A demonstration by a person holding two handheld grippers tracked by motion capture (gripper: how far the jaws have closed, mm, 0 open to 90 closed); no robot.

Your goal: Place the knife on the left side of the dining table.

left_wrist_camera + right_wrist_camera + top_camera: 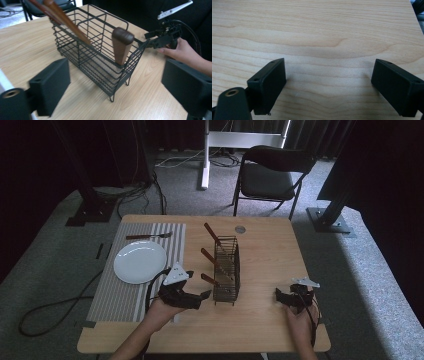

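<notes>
High view: a wooden worktop (265,250) carries a striped mat (120,295) with a white plate (140,262) and a fork (148,236) beyond it. At the centre stands a black wire basket (226,270) holding three wooden-handled utensils (212,234). Left gripper (196,298) sits just beside the basket, jaws spread — empty. Right gripper (285,297) rests well to the basket's right, jaws spread over bare wood.
</notes>
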